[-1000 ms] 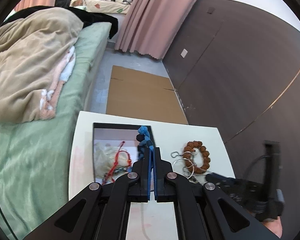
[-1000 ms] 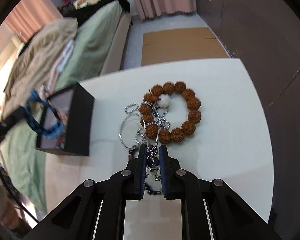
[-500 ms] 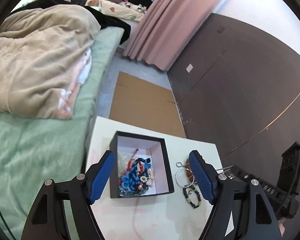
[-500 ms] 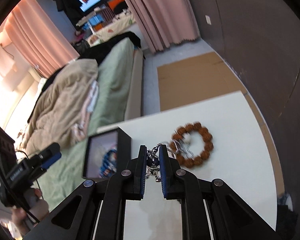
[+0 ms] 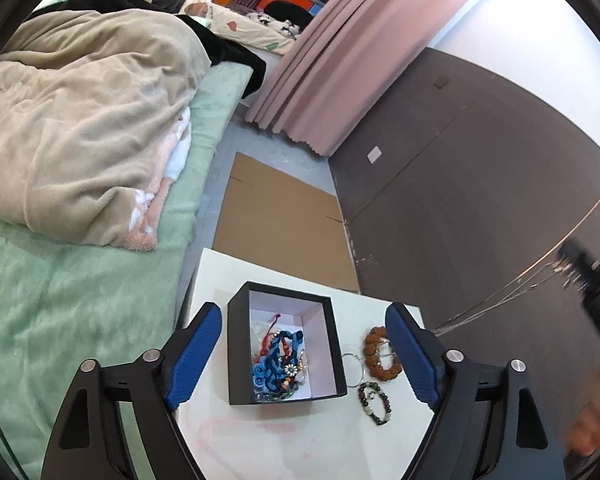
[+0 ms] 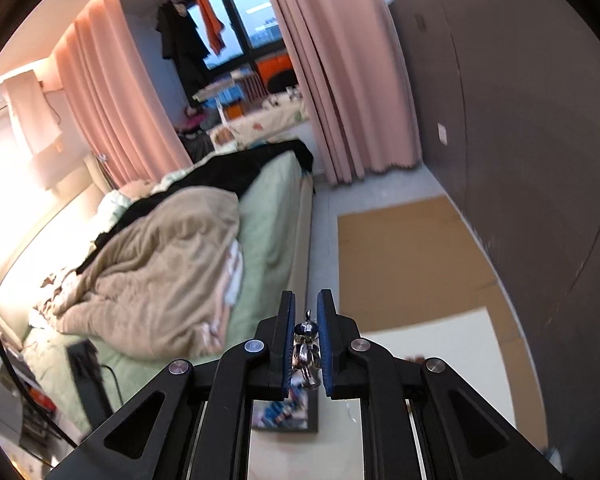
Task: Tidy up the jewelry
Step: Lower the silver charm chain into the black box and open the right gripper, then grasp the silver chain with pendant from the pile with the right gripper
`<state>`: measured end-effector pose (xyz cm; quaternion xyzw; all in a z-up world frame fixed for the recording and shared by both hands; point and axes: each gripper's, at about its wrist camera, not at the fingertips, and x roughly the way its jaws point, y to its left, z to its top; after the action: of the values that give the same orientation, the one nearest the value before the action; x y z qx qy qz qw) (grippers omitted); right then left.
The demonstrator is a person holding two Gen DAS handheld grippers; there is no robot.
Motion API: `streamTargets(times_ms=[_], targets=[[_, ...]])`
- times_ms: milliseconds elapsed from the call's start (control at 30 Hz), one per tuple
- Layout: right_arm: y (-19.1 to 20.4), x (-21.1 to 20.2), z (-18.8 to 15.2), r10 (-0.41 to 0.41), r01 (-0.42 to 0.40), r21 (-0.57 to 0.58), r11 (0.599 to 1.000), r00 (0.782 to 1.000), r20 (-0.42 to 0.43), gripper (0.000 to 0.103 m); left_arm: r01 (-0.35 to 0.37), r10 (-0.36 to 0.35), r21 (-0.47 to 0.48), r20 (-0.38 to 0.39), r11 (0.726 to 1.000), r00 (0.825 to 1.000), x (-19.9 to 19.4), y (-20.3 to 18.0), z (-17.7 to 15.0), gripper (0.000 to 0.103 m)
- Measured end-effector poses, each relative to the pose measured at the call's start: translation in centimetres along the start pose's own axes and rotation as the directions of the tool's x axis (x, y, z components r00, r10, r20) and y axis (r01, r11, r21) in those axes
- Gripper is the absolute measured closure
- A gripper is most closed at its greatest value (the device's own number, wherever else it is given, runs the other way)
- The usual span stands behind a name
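Note:
A black box (image 5: 236, 344) with a white inside stands on the white table (image 5: 300, 440) and holds a blue braided bracelet (image 5: 274, 354) among other pieces. My left gripper (image 5: 303, 312) hovers above it, jaws opening, nothing pressed between the pads. To the right of the box lie a brown bead bracelet (image 5: 370, 340), a silver ring (image 5: 354, 370) and a dark bead bracelet (image 5: 374, 398). My right gripper (image 6: 306, 308) is raised high, shut on a silver pendant (image 6: 306, 340). Its chain (image 5: 500, 300) stretches from the table up to that gripper (image 5: 592, 276).
A bed with a beige blanket (image 5: 80, 120) and green sheet runs along the table's left. A cardboard sheet (image 5: 280, 220) lies on the floor beyond the table. A dark panelled wall (image 5: 480, 200) is on the right, pink curtains (image 5: 332, 60) behind. A hand (image 5: 596, 412) shows at right.
My left gripper opened, dropped the blue bracelet into the box and drew back. My right gripper rose steeply with the pendant, pulling its chain up off the table.

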<state>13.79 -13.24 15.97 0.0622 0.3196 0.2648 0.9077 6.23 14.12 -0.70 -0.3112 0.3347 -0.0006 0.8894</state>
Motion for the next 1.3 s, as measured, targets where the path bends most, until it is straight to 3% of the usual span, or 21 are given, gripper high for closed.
streamTargets(times_ms=[67, 100, 300, 400, 533, 567, 600, 667, 700, 1000, 1200, 1300], targets=[[1.2, -0.8, 1.0, -0.001, 0.001, -0.019, 1.000, 1.000, 0.023, 0.093, 0.002, -0.002, -0.005, 0.008, 1.000, 1.000, -0.3, 0.2, 0.1, 0.015], [1.7, -1.3, 1.4, 0.006, -0.005, -0.028, 1.000, 0.999, 0.034, 0.101, 0.003, -0.003, -0.007, 0.011, 1.000, 1.000, -0.4, 0.2, 0.2, 0.014], [5.5, -3.5, 3.8, 0.022, -0.012, -0.096, 0.995, 0.994, 0.108, 0.101, 0.019, -0.019, -0.030, 0.023, 0.999, 1.000, -1.0, 0.9, 0.4, 0.014], [6.8, -3.3, 4.2, 0.012, 0.000, -0.126, 0.992, 0.995, 0.099, 0.101, 0.024, -0.023, -0.041, 0.028, 0.999, 0.999, -1.2, 1.3, 0.6, 0.014], [6.1, -1.4, 2.6, -0.003, 0.005, -0.121, 0.993, 1.000, 0.018, 0.100, 0.027, -0.025, -0.040, 0.032, 0.999, 0.999, -1.3, 1.4, 0.6, 0.014], [5.7, -0.7, 2.0, -0.013, 0.012, -0.118, 0.993, 1.000, -0.011, 0.095, 0.024, -0.023, -0.038, 0.033, 0.999, 0.999, -1.3, 1.4, 0.7, 0.014], [5.1, 0.2, 1.3, -0.027, 0.022, -0.111, 0.994, 0.999, -0.043, 0.088, 0.022, -0.020, -0.039, 0.034, 0.999, 0.999, -1.4, 1.4, 0.7, 0.014], [3.6, 1.7, -0.3, -0.039, 0.032, -0.082, 0.996, 0.995, -0.087, 0.050, 0.020, -0.018, -0.042, 0.033, 0.999, 0.999, -1.4, 1.5, 0.6, 0.014], [2.6, 2.4, -1.3, -0.038, 0.032, -0.063, 0.998, 0.995, -0.097, 0.048, 0.018, -0.017, -0.042, 0.032, 0.999, 0.999, -1.4, 1.5, 0.6, 0.014], [-3.1, 8.7, -7.9, -0.012, 0.022, 0.033, 0.999, 0.958, -0.287, 0.048, -0.026, 0.027, -0.025, 0.027, 0.999, 0.999, -1.0, 1.4, 0.3, 0.014], [-6.1, 13.5, -12.5, -0.003, 0.033, 0.064, 0.997, 0.907, -0.420, 0.049, -0.053, 0.053, -0.015, 0.016, 0.999, 0.998, -0.1, 1.2, 0.2, 0.014], [-6.6, 15.3, -14.0, -0.018, 0.044, 0.044, 0.998, 0.878, -0.479, 0.058, -0.056, 0.056, -0.013, 0.010, 0.998, 0.998, 0.3, 1.1, 0.2, 0.014]])
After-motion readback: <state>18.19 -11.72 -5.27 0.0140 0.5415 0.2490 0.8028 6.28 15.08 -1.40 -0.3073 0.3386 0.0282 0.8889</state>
